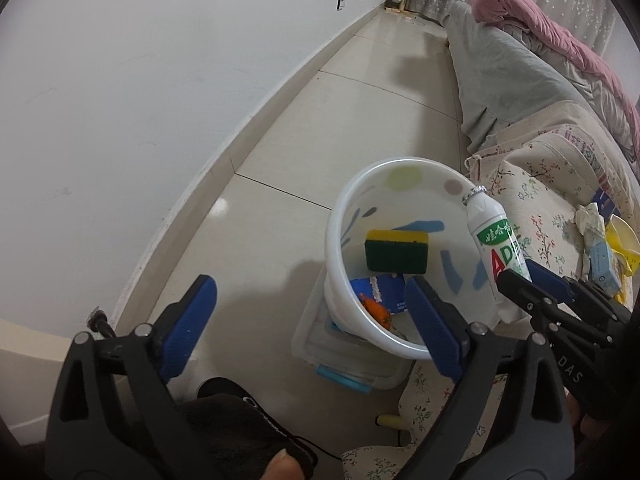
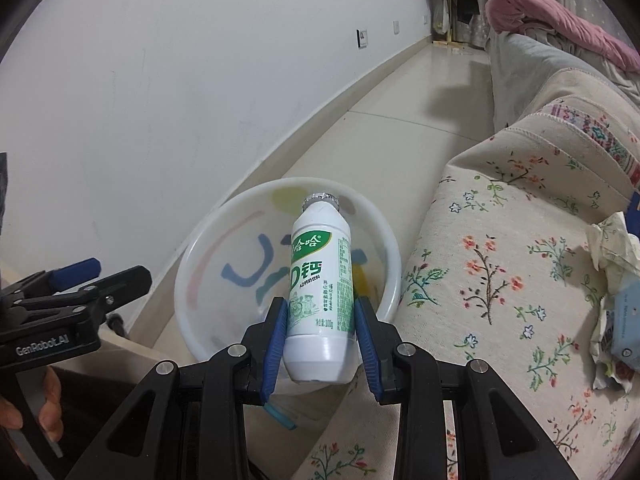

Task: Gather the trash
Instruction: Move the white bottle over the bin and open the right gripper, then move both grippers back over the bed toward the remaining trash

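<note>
Left wrist view: my left gripper [image 1: 310,326] fills the lower frame, its 2 blue-padded jaws spread wide with nothing between them. Right of centre I see the translucent white plastic bin with coloured patches [image 1: 340,216] on the pale tiled floor [image 1: 320,120], holding a yellow-and-green scouring sponge [image 1: 396,251] and a blue wrapper [image 1: 376,288]. At right, my right gripper [image 1: 532,280] carries the white plastic drink bottle with green label [image 1: 496,236] over the bin's rim.

Right wrist view: at lower centre my right gripper's 2 pads clamp the bottle's lower body, foil cap pointing up-frame, bin behind it. The floral-print sofa [image 2: 500,280] occupies the right; crumpled paper [image 2: 612,240] lies at its right edge.
</note>
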A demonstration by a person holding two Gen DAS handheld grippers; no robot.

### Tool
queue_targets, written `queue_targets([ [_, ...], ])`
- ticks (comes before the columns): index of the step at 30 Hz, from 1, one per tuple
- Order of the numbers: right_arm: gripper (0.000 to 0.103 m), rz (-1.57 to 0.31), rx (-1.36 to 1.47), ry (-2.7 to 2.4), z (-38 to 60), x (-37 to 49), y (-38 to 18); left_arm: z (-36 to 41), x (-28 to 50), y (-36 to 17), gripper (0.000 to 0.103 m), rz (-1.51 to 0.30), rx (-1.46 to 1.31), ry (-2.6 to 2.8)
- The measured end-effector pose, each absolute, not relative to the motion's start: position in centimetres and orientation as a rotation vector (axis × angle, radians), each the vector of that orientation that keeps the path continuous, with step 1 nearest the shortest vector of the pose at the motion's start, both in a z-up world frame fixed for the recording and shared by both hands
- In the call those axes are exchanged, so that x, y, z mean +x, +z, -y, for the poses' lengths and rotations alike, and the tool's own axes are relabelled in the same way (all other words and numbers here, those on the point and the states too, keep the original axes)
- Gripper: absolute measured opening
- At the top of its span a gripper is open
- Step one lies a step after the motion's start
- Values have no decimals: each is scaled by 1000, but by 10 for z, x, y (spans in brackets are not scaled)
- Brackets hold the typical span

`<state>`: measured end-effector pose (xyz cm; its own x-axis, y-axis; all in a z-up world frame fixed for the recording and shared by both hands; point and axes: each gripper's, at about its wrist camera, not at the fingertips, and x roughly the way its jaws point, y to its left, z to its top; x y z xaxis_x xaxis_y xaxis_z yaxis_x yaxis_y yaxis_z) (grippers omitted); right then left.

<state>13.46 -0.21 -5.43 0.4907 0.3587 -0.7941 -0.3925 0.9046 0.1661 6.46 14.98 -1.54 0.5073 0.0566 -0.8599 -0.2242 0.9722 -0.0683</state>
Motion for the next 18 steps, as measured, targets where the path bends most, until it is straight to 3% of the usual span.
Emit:
queue_targets([
  [6,37,-945,-12,468,1,141,-56,-154,64,-18,96,-1033,-188,175],
  [8,61,-939,18,479,6,141,-54,-154,64,-18,96,-1035,-191,174],
  [9,64,-924,30,480,9,139,-51,-154,65,-18,96,-1036,-194,174],
  [18,65,-865,46,411,37,122,-29,-151,65,-14,97,-1031,-213,144],
])
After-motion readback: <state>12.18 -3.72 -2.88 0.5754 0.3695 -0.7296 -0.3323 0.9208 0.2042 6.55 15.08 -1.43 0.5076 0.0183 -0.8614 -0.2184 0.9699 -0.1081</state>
